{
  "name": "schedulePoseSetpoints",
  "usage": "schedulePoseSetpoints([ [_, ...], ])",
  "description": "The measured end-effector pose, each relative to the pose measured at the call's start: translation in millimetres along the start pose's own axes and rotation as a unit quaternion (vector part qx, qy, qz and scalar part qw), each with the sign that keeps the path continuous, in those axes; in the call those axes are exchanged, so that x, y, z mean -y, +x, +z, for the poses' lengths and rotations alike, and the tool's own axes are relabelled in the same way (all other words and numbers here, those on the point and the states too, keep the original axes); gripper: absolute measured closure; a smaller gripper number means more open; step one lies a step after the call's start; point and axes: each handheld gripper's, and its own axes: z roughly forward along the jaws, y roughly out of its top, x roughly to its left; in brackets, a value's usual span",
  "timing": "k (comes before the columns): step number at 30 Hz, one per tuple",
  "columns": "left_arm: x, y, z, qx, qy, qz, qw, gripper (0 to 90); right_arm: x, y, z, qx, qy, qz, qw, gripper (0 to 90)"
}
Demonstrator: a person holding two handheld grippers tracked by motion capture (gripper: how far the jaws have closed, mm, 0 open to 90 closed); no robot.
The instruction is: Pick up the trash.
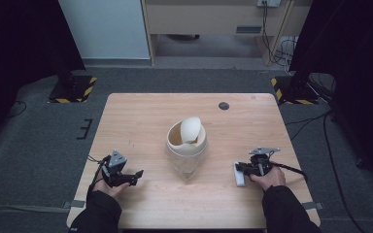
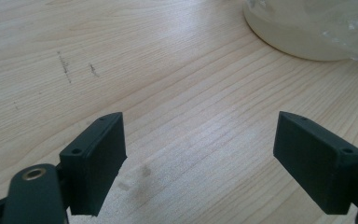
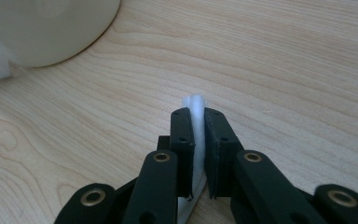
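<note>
A cream round container (image 1: 187, 141) with a tilted lid stands at the middle of the wooden table (image 1: 141, 111), with clear plastic (image 1: 187, 168) bunched at its near side. My right gripper (image 1: 238, 168) (image 3: 196, 116) lies low on the table to the container's right, shut on a thin white piece (image 3: 194, 102) (image 1: 240, 177) that sticks out past the pads. My left gripper (image 1: 137, 175) (image 2: 200, 140) rests to the container's left, open, with bare table between its fingers. The container's base (image 2: 303, 32) is at the top right of the left gripper view.
A small black disc (image 1: 224, 106) is set into the table near its far edge. Dark stands with yellow-black striped feet (image 1: 73, 90) flank the table on the grey floor. Cables (image 1: 315, 116) run on the floor to the right.
</note>
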Motion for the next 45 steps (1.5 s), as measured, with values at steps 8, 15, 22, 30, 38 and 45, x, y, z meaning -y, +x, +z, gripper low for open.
schedulePoseSetpoints([
  [8, 0.4, -0.7, 1.0, 0.003, 0.006, 0.003, 1.0000, 16.2, -6.3, -4.1, -10.1, 0.003, -0.029, -0.009, 0.9995, 83.0],
  [15, 2.5, -2.1, 5.2, 0.009, 0.026, 0.011, 0.9996, 15.8, -12.3, -7.3, -20.6, -0.002, -0.076, -0.009, 0.9971, 82.9],
  [22, 4.3, -4.0, 10.5, 0.015, 0.045, 0.022, 0.9986, 15.5, -18.6, -8.1, -29.9, 0.000, -0.122, -0.008, 0.9925, 82.8],
  [30, 6.0, -6.5, 15.5, 0.018, 0.066, 0.036, 0.9970, 14.4, -28.3, -10.3, -48.0, 0.000, -0.199, -0.006, 0.9799, 82.9],
  [38, 6.5, -7.9, 17.3, 0.023, 0.072, 0.043, 0.9962, 13.9, -33.5, -10.3, -58.0, -0.003, -0.242, -0.009, 0.9703, 82.9],
  [45, 7.8, -8.8, 19.3, 0.026, 0.083, 0.044, 0.9952, 12.7, -37.4, -8.3, -63.5, -0.005, -0.260, -0.017, 0.9655, 83.0],
])
